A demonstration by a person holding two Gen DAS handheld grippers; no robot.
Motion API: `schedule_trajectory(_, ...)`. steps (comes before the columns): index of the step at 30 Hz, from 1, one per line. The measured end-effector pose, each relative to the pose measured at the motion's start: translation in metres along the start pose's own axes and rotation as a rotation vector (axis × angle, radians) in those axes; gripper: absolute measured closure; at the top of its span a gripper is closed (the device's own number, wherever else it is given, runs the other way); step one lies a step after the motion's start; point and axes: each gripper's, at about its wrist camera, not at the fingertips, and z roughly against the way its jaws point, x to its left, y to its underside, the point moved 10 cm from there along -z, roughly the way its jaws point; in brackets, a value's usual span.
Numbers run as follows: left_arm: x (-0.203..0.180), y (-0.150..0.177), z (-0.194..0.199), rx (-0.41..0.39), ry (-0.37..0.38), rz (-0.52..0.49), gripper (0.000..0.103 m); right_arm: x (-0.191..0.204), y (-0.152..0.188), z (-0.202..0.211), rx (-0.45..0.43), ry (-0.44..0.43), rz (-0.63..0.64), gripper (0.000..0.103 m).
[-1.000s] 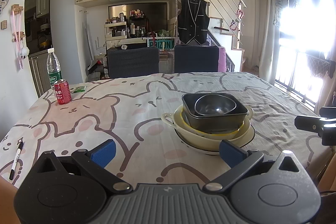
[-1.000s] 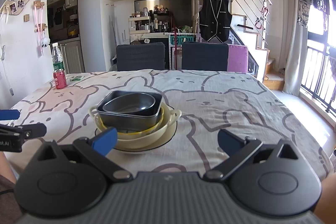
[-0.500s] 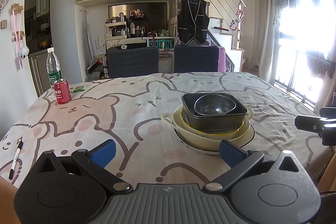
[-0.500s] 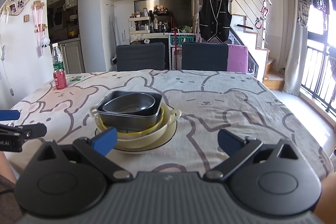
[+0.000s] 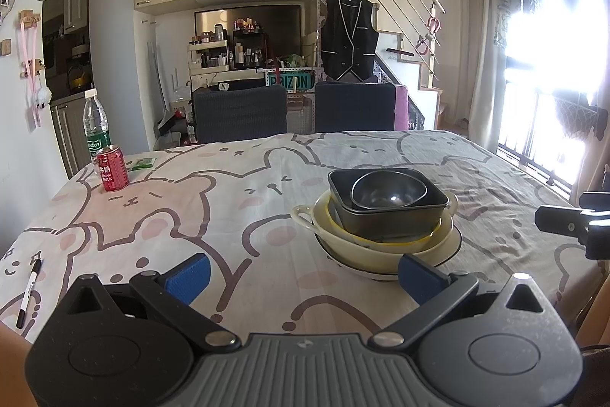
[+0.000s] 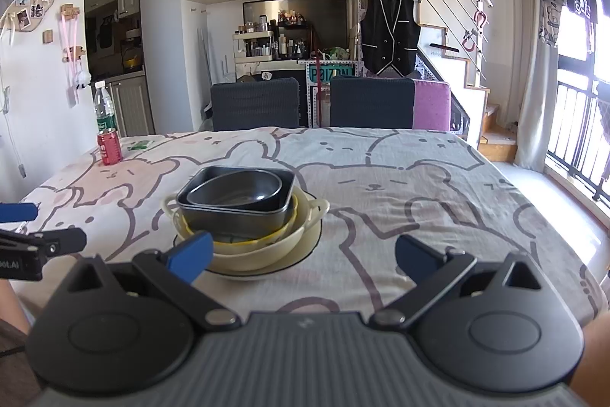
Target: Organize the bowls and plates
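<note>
Left gripper (image 5: 303, 275), right gripper (image 6: 303, 256): fingers spread, empty, above table edge. Nested stack at 12 o'clock: dark round bowl (image 5: 388, 189) in square dish (image 5: 389, 212), cream bowls (image 5: 366, 239), plate (image 5: 451, 246). Judged: stacking complete or unstacking pending; next, approach stack.

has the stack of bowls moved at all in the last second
No. In the left wrist view the stack of bowls keeps its place against the red can and the tablecloth's bear outlines.

Stacked bowls (image 5: 385, 212) on table (image 5: 228, 208), beyond spread blue fingers (image 5: 188, 271).
</note>
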Motion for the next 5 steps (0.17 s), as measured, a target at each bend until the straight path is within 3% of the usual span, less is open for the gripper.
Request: schedule_trajectory(5, -0.0013, -0.0007, -0.0017, 0.0, -0.004, -0.01, 0.0, 0.0023, -0.0002, 0.0006, -0.001, -0.001, -0.005, 0.0)
